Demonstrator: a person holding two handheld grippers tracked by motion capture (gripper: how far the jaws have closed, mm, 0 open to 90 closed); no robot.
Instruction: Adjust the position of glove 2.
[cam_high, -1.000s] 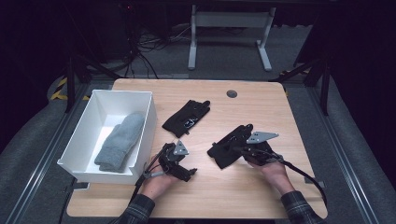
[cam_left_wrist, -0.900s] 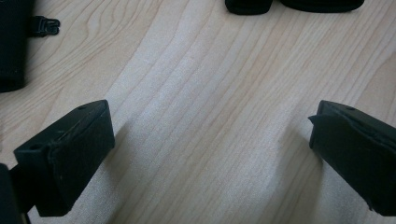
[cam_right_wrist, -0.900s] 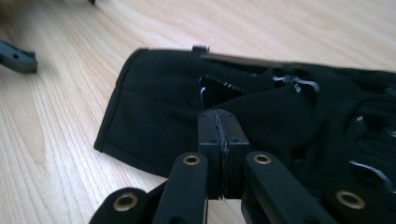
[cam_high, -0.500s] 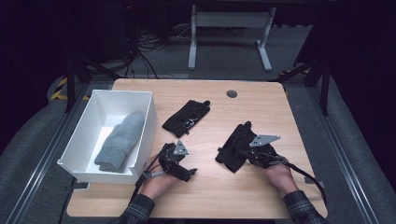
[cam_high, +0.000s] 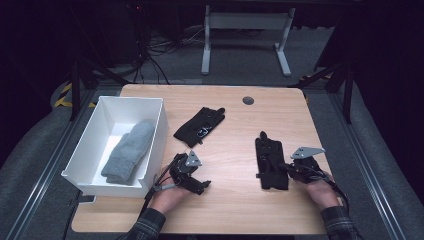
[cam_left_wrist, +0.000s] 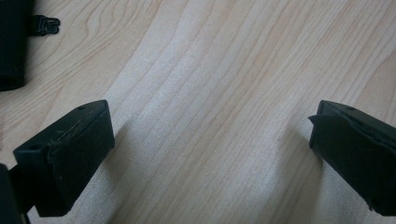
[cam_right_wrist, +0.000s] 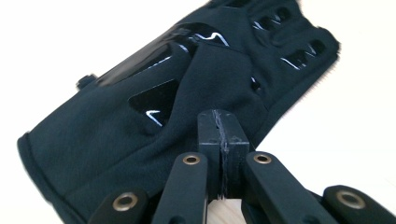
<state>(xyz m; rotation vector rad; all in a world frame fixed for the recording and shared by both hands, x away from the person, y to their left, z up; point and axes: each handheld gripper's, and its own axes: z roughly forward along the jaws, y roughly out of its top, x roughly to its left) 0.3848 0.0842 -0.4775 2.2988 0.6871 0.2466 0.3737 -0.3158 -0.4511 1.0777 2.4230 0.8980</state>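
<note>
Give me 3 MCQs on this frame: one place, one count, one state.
1. Where is the grey mitten?
A. in the white bin
B. on the table
C. on the floor

2. How many black gloves are on the table?
A. one
B. two
C. three

3. How are the left hand-held gripper's jaws?
A. shut on a glove
B. shut on nothing
C. open over bare wood

Answers:
1 A: it lies inside the bin.
2 B: far glove at centre, near glove at right.
3 C: the left hand-held gripper has jaws wide apart in its own view.
</note>
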